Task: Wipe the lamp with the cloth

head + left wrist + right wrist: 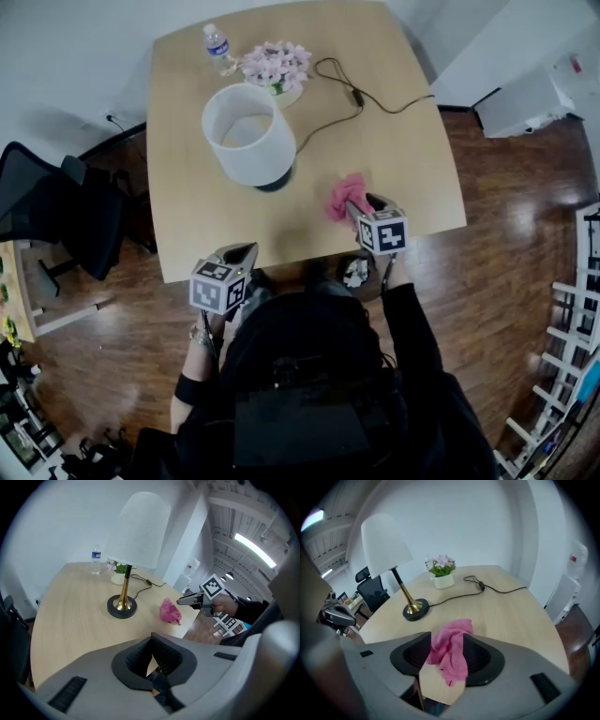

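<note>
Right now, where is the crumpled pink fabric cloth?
In the head view the pink cloth lies on the wooden table near its front-right edge, just in front of the open right gripper, right of the white-shaded lamp.

In the head view, the shade of the lamp point(248, 136) covered nearly all of its base at upper centre, the right claw point(361, 206) hid the near edge of the cloth point(339, 194), and the label on the bottle point(217, 45) was too small to read.

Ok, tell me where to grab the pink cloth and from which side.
Pinch the cloth at its raised, crumpled middle fold, coming down from the near edge of the table with the right gripper; its open jaws straddle that bunch.
</note>
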Action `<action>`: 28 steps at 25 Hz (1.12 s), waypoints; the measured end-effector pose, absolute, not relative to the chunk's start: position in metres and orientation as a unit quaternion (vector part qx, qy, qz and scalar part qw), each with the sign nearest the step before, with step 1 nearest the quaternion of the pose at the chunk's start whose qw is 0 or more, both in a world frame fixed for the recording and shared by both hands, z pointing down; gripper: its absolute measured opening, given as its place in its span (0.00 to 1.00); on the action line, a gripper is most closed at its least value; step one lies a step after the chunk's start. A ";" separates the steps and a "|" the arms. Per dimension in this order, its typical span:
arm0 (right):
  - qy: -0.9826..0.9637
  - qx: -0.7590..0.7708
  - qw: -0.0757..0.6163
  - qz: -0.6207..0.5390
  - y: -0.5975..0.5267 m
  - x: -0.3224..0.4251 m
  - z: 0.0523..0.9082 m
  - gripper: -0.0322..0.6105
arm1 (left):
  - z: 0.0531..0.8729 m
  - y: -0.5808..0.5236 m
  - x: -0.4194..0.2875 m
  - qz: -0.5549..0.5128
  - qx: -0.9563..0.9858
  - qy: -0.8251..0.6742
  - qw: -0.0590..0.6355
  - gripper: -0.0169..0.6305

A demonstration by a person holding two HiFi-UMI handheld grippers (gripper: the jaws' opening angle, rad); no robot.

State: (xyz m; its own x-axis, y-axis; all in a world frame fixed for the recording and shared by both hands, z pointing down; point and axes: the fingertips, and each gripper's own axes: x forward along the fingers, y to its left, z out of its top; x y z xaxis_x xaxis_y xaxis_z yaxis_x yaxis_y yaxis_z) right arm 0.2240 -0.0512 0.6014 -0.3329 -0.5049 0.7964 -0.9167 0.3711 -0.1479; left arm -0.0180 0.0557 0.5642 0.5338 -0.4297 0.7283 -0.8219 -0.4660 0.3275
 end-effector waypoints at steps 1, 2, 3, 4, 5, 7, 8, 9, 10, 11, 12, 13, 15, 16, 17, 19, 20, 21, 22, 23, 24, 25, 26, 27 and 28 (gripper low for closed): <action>-0.765 0.465 0.328 0.299 -0.047 0.216 0.588 0.40 | 0.562 0.055 -0.019 0.285 0.809 -0.387 0.339 0.03; -0.775 0.458 0.321 0.294 -0.043 0.207 0.575 0.40 | 0.560 0.055 -0.020 0.283 0.810 -0.387 0.337 0.03; -0.784 0.449 0.315 0.290 -0.037 0.195 0.565 0.40 | 0.558 0.055 -0.021 0.281 0.812 -0.386 0.335 0.03; -0.793 0.438 0.310 0.289 -0.031 0.182 0.556 0.40 | 0.557 0.055 -0.022 0.280 0.814 -0.385 0.333 0.03; -0.801 0.427 0.305 0.289 -0.025 0.168 0.550 0.40 | 0.556 0.055 -0.024 0.279 0.815 -0.384 0.332 0.03; -0.811 0.409 0.301 0.291 -0.013 0.144 0.543 0.40 | 0.554 0.054 -0.027 0.278 0.818 -0.382 0.329 0.03; -0.814 0.401 0.301 0.294 -0.007 0.133 0.542 0.40 | 0.553 0.055 -0.029 0.277 0.818 -0.382 0.328 0.03; -0.816 0.393 0.302 0.297 -0.002 0.121 0.543 0.40 | 0.552 0.055 -0.031 0.277 0.819 -0.382 0.328 0.03; -0.818 0.383 0.304 0.301 0.004 0.110 0.545 0.40 | 0.552 0.055 -0.034 0.276 0.818 -0.382 0.328 0.03; -0.820 0.374 0.307 0.306 0.009 0.099 0.549 0.40 | 0.552 0.055 -0.037 0.276 0.818 -0.383 0.328 0.03; -0.821 0.366 0.311 0.309 0.014 0.091 0.553 0.40 | 0.552 0.055 -0.040 0.275 0.818 -0.384 0.329 0.03; -0.821 0.360 0.316 0.312 0.018 0.083 0.558 0.39 | 0.552 0.055 -0.042 0.275 0.817 -0.385 0.329 0.03; -0.820 0.349 0.327 0.315 0.024 0.072 0.567 0.39 | 0.552 0.055 -0.045 0.272 0.817 -0.387 0.329 0.03; -0.820 0.345 0.331 0.315 0.026 0.068 0.571 0.39 | 0.552 0.055 -0.046 0.271 0.817 -0.388 0.329 0.03; -0.820 0.343 0.334 0.315 0.027 0.065 0.573 0.37 | 0.552 0.054 -0.048 0.270 0.817 -0.389 0.329 0.03; -0.819 0.343 0.339 0.313 0.025 0.061 0.575 0.35 | 0.553 0.053 -0.050 0.268 0.817 -0.390 0.330 0.03; -0.818 0.344 0.339 0.312 0.025 0.059 0.575 0.32 | 0.553 0.053 -0.050 0.267 0.817 -0.390 0.330 0.03; -0.818 0.345 0.338 0.313 0.024 0.058 0.575 0.31 | 0.553 0.052 -0.050 0.267 0.817 -0.390 0.330 0.03; -0.817 0.346 0.336 0.316 0.023 0.057 0.576 0.29 | 0.553 0.052 -0.050 0.267 0.817 -0.390 0.330 0.03; -0.816 0.349 0.333 0.318 0.023 0.058 0.576 0.25 | 0.554 0.052 -0.050 0.268 0.817 -0.390 0.329 0.03; -0.815 0.352 0.330 0.319 0.021 0.059 0.577 0.22 | 0.555 0.052 -0.050 0.270 0.817 -0.389 0.329 0.03; -0.815 0.355 0.327 0.319 0.020 0.060 0.576 0.17 | 0.555 0.052 -0.049 0.270 0.818 -0.388 0.328 0.03; -0.817 0.356 0.323 0.318 0.020 0.060 0.575 0.11 | 0.556 0.052 -0.049 0.271 0.818 -0.387 0.328 0.03; -0.821 0.354 0.319 0.314 0.020 0.059 0.573 0.06 | 0.556 0.052 -0.049 0.271 0.819 -0.386 0.327 0.03; -0.826 0.351 0.314 0.308 0.020 0.058 0.570 0.06 | 0.556 0.053 -0.049 0.272 0.819 -0.385 0.327 0.03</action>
State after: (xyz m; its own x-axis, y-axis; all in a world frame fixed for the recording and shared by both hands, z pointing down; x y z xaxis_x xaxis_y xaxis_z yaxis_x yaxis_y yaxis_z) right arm 0.0580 0.0201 0.5704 -0.5559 -0.3869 0.7358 -0.7744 0.5629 -0.2890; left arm -0.0488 0.0527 0.5561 0.5563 -0.4530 0.6966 -0.8081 -0.4901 0.3267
